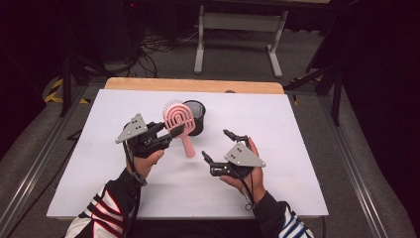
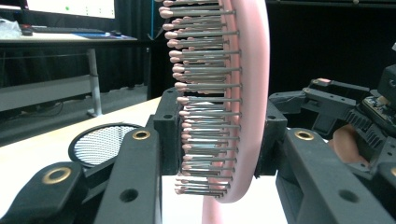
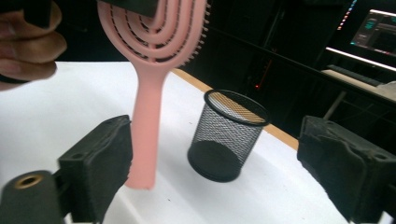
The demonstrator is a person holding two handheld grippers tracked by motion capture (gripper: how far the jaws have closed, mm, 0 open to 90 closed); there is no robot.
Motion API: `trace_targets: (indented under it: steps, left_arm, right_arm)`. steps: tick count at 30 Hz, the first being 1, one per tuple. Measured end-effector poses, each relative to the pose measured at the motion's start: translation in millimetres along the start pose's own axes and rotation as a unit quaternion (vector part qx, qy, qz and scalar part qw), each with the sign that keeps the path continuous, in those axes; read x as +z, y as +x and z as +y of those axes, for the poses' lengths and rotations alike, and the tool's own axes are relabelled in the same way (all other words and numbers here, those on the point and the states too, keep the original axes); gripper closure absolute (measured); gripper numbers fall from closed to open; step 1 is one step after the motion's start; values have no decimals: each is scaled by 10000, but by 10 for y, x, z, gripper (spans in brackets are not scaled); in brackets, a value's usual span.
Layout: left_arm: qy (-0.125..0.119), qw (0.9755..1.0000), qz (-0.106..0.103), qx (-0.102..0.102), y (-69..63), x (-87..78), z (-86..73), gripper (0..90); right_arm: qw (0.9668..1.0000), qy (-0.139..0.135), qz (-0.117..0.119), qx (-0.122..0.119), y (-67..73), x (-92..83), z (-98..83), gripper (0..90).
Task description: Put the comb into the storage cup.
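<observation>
1. Left gripper [image 1: 166,133] – clamped on the head of the pink hairbrush [image 1: 178,124]. In the left gripper view the pads squeeze it across the bristles [image 2: 205,93] and the back; brush held up off the counter [image 1: 297,148], handle [image 3: 145,126] hanging down.
2. Right gripper [image 1: 218,144] – released, jaws wide, nothing between them. In the right gripper view the handle hangs just past its left pad [image 3: 100,161], apart from it.
3. Black mesh cup [image 1: 194,117] stands upright on the counter just behind the brush, mouth open.
4. Looks like a handle-first drop into the cup. To do it well: carry the brush over the rim, keep the handle plumb and centred in the mouth, lower until it bottoms out, then let go.
5. Risk – the cup is light; a handle catching the rim could tip it. Right gripper is free to steady the wall.
</observation>
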State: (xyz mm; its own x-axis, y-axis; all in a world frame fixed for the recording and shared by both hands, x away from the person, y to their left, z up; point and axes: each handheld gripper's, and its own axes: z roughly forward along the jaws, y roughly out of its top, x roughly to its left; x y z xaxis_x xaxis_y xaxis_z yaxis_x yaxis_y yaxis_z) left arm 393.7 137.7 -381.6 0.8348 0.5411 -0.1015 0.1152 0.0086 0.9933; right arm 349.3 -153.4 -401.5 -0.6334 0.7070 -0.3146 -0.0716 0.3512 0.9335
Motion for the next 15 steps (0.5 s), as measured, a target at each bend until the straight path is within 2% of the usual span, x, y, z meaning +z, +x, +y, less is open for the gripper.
trace_targets:
  steps: [6,15]
  left_arm:
    - [-19,10000,62,48,21,-37,19,635]
    - [-26,9998,147,139,31,-62,36,635]
  right_arm:
    - [9997,-82,-208,-114,-66,-116,-30,101]
    - [9994,4,-326,-138,-194,-253,-128,97]
